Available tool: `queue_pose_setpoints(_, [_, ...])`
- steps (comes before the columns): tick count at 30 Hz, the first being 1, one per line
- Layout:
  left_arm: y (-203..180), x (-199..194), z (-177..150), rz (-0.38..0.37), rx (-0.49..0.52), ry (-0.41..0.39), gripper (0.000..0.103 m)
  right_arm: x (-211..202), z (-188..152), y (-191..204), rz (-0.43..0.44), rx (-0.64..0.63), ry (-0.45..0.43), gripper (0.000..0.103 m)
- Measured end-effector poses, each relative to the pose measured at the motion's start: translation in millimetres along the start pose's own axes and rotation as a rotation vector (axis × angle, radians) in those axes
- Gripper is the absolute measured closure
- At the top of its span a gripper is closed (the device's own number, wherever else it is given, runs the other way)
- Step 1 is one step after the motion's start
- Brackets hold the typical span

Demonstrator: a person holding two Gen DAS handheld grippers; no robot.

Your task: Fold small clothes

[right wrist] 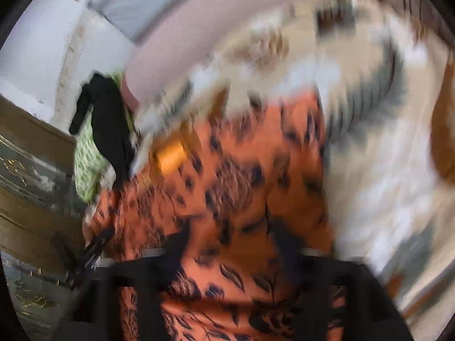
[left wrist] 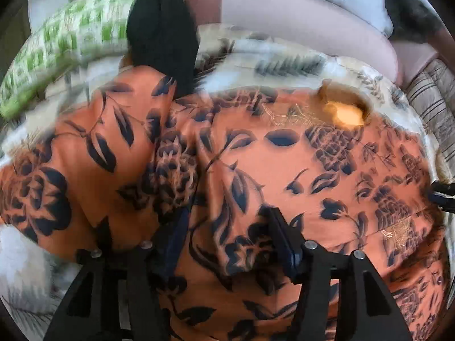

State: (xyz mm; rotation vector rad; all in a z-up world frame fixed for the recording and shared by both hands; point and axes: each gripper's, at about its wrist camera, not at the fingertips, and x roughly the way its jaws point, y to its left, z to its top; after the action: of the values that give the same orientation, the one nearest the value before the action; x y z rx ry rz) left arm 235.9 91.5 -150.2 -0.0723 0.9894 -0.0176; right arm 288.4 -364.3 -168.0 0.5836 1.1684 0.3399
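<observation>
An orange garment [left wrist: 284, 156] printed with dark flowers and leaves lies spread on the bed, with a fold raised at its left. Its neck opening with a yellow label [left wrist: 345, 113] points to the far side. My left gripper [left wrist: 230, 227] hovers low over the near part of the cloth, jaws apart, a loose ridge of fabric lying between the fingers and not pinched. The right wrist view is badly blurred. It shows the same garment [right wrist: 241, 176] and label [right wrist: 170, 156]. My right gripper [right wrist: 227, 241] is over the cloth's near edge, its jaws apart too.
A pale leaf-print bedspread [left wrist: 284, 62] lies under the garment. A green checked pillow [left wrist: 71, 39] and a black garment [left wrist: 162, 34] lie at the far left, against a pink padded headboard [left wrist: 312, 22]. Striped bedding [left wrist: 435, 99] is at the right, and wooden furniture [right wrist: 28, 184] beside the bed.
</observation>
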Motion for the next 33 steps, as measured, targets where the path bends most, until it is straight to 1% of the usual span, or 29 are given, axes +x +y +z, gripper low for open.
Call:
queue_pose_setpoints(1, [0,-11,1,0.008,-0.005,-0.013,0.044,-6,-2,-8,0.017,0.054,-0.037,0.048])
queue_pose_setpoints(2, [0,-21,2,-0.006,-0.012,-0.03,0.044,-20,-5,-7,0.021,0.092,-0.071,0.048])
queue_pose_setpoints(3, [1,-39,2,-0.036,-0.019,-0.075,0.043,-29,-8,-2,0.007,0.078,-0.092,0.043])
queue_pose_setpoints(4, [4,-55,1,-0.042,-0.024,-0.115,0.041,-44,-14,9,-0.022,0.025,-0.14,0.031])
queue_pose_setpoints(5, [7,-69,-1,-0.039,-0.033,-0.144,0.038,-56,-23,19,-0.052,-0.018,-0.184,0.027])
queue_pose_setpoints(7, [27,-104,-15,-0.051,-0.098,-0.215,0.022,-67,-41,32,-0.057,-0.055,-0.208,0.026])
queue_pose_setpoints(8, [39,-116,-23,-0.057,-0.143,-0.245,0.02,-72,-57,35,-0.054,-0.072,-0.215,0.026])
queue_pose_setpoints(9, [60,-128,-34,-0.058,-0.222,-0.276,0.018,-73,-74,36,-0.062,-0.083,-0.223,0.026])
queue_pose_setpoints(10, [81,-134,-42,-0.06,-0.294,-0.286,0.018,-74,-88,35,-0.069,-0.091,-0.22,0.026])
queue_pose_setpoints(11, [101,-137,-50,-0.061,-0.36,-0.286,0.018,-72,-107,33,-0.073,-0.1,-0.204,0.026])
queue_pose_setpoints(12, [127,-137,-57,-0.067,-0.454,-0.274,0.018,-60,-116,42,-0.078,-0.099,-0.188,0.026])
queue_pose_setpoints(15, [200,-124,-72,-0.142,-0.747,-0.247,0.018,-46,-141,29,-0.091,-0.07,-0.13,0.026])
queue_pose_setpoints(16, [220,-120,-78,-0.156,-0.829,-0.247,0.018,-46,-148,27,-0.093,-0.061,-0.13,0.026])
queue_pose_setpoints(18, [260,-109,-84,-0.201,-0.966,-0.26,0.018,-50,-152,28,-0.1,-0.064,-0.146,0.026])
queue_pose_setpoints(19, [274,-104,-85,-0.212,-1.011,-0.261,0.018,-50,-151,28,-0.102,-0.062,-0.142,0.026])
queue_pose_setpoints(21, [303,-94,-86,-0.209,-1.111,-0.278,0.018,-45,-143,29,-0.114,-0.056,-0.133,0.026])
queue_pose_setpoints(24, [330,-77,-83,-0.231,-1.18,-0.28,0.019,-41,-140,32,-0.131,-0.063,-0.125,0.026])
queue_pose_setpoints(25, [336,-71,-81,-0.224,-1.189,-0.277,0.019,-40,-140,32,-0.136,-0.064,-0.125,0.026])
queue_pose_setpoints(30, [348,-60,-70,-0.187,-1.173,-0.292,0.019,-36,-139,35,-0.155,-0.069,-0.129,0.024])
queue_pose_setpoints(33, [354,-58,-68,-0.163,-1.198,-0.292,0.019,-35,-139,35,-0.159,-0.072,-0.131,0.024])
